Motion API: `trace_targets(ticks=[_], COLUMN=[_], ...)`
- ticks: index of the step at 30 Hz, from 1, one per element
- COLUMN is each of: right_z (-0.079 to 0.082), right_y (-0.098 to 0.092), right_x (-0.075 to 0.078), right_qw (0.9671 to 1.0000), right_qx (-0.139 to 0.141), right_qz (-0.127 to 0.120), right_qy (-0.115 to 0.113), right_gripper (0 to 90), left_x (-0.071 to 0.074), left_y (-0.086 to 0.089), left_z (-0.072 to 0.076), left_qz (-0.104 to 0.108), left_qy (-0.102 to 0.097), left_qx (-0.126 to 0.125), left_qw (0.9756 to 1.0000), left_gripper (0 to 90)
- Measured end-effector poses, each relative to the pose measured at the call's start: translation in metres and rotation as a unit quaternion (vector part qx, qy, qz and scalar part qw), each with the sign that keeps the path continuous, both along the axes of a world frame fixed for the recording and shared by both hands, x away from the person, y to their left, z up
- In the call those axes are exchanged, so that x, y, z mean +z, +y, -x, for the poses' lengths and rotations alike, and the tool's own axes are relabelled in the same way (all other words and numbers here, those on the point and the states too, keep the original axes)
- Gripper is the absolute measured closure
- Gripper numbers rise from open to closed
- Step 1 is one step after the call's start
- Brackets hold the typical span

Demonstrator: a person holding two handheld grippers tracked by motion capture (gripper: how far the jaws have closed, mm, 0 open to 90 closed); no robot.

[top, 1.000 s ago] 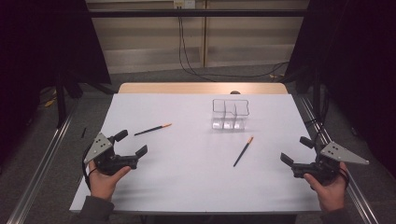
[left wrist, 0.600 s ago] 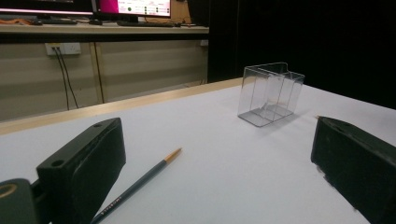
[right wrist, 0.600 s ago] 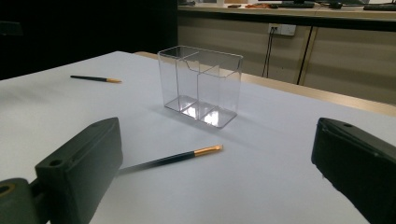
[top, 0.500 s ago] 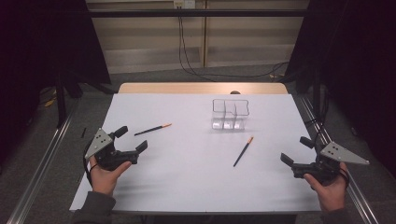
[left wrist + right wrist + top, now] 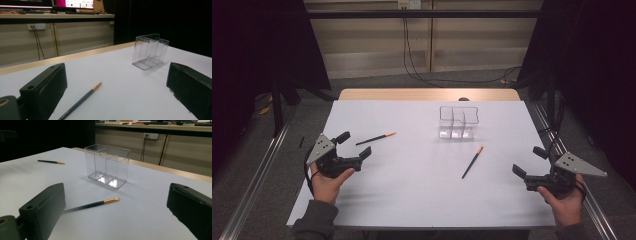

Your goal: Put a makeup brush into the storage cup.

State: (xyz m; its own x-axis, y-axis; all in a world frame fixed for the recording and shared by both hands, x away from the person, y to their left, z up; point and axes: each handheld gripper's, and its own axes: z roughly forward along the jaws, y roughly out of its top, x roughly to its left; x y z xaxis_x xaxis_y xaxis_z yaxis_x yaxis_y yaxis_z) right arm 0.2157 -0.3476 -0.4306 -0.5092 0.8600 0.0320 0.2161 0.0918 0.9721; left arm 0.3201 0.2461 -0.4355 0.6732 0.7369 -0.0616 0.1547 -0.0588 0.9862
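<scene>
- Left claw [image 5: 353, 147], jaws apart, just beside a pencil [image 5: 376, 139], left of the clear holder [image 5: 458, 121].
- Second pencil [image 5: 472, 162] near the holder.
- Right claw [image 5: 529, 162] well right of it.

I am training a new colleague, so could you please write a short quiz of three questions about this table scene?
1. True or false: the left claw is shut on the left pencil.
2. How many pencils lie on the white table?
3. Which thing stands upright? A: the right pencil. B: the clear organizer. C: the left pencil.

Key
1. False: its jaws are open and the pencil lies on the table ahead of them.
2. Two.
3. B.
</scene>
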Motion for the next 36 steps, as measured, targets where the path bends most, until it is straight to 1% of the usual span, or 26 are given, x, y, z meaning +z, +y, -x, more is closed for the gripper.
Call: trace_targets(ticks=[4, 5, 7, 9, 12, 15, 16, 18, 20, 21, 24, 25, 27, 28, 30, 31, 32, 33, 34, 36], right_z=[0.0, 0.0, 0.0, 0.0, 0.0, 0.0, 0.0, 0.0, 0.0, 0.0, 0.0, 0.0, 0.0, 0.0, 0.0, 0.0, 0.0, 0.0, 0.0, 0.0], right_y=[0.0, 0.0, 0.0, 0.0, 0.0, 0.0, 0.0, 0.0, 0.0, 0.0, 0.0, 0.0, 0.0, 0.0, 0.0, 0.0, 0.0, 0.0, 0.0, 0.0], right_x=[0.0, 0.0, 0.0, 0.0, 0.0, 0.0, 0.0, -0.001, -0.001, -0.001, -0.001, -0.001, -0.001, -0.001, -0.001, -0.001, -0.001, -0.001, -0.001, -0.001], right_qw=[1.0, 1.0, 1.0, 1.0, 1.0, 1.0, 1.0, 1.0, 1.0, 1.0, 1.0, 1.0, 1.0, 1.0, 1.0, 1.0, 1.0, 1.0, 1.0, 1.0], right_qx=[-0.001, -0.001, -0.001, -0.001, 0.002, 0.0, 0.0, 0.002, 0.001, 0.003, 0.003, 0.001, 0.003, 0.003, 0.003, 0.004, 0.003, 0.003, 0.004, 0.004], right_qz=[0.0, 0.0, 0.0, 0.001, 0.002, 0.001, 0.002, 0.004, 0.005, 0.005, 0.005, 0.005, 0.007, 0.005, 0.006, 0.006, 0.005, 0.005, 0.005, 0.005], right_qy=[0.0, 0.0, -0.001, 0.0, -0.001, -0.002, -0.002, -0.001, -0.001, -0.002, 0.001, -0.001, -0.001, -0.003, 0.0, 0.0, 0.0, 0.0, 0.0, 0.0], right_gripper=[1.5, 1.5, 1.6, 1.6, 1.5, 1.5, 1.5, 1.6, 1.5, 1.5, 1.5, 1.6, 1.5, 1.5, 1.5, 1.6, 1.5, 1.6, 1.5, 1.5], left_x=[0.0, 0.0, 0.0, 0.0, 0.0, 0.0, -0.001, -0.001, -0.002, -0.002, -0.002, -0.003, -0.003, -0.003, -0.004, -0.004, -0.005, -0.005, -0.005, -0.006], left_y=[-0.001, -0.002, -0.003, -0.002, -0.003, -0.002, -0.003, -0.003, -0.004, -0.004, -0.005, -0.005, -0.006, -0.006, -0.007, -0.008, -0.008, -0.008, -0.009, -0.009], left_z=[-0.003, -0.004, -0.006, -0.007, -0.01, -0.012, -0.013, -0.015, -0.016, -0.017, -0.019, -0.02, -0.021, -0.022, -0.023, -0.024, -0.025, -0.026, -0.026, -0.028], left_qz=[-0.002, 0.0, 0.005, -0.004, 0.001, -0.002, 0.004, 0.0, -0.003, 0.001, 0.0, -0.001, 0.003, -0.001, 0.001, 0.0, 0.001, -0.006, -0.003, -0.003], left_qy=[0.0, 0.0, 0.002, -0.001, 0.0, -0.001, 0.003, 0.0, 0.002, -0.001, 0.002, 0.001, 0.002, 0.001, 0.006, 0.003, 0.005, 0.004, 0.005, 0.006], left_qx=[0.002, 0.004, 0.002, 0.002, 0.003, 0.004, 0.005, 0.006, 0.009, 0.005, 0.01, 0.006, 0.007, 0.009, 0.009, 0.005, 0.006, 0.008, 0.005, 0.006], left_qw=[1.0, 1.0, 1.0, 1.0, 1.0, 1.0, 1.0, 1.0, 1.0, 1.0, 1.0, 1.0, 1.0, 1.0, 0.9999, 1.0, 1.0, 0.9999, 1.0, 1.0], left_gripper=[2.9, 2.9, 3.0, 3.0, 3.1, 3.0, 3.0, 3.1, 3.1, 3.1, 3.1, 3.2, 3.2, 3.2, 3.3, 3.3, 3.3, 3.3, 3.3, 3.3])
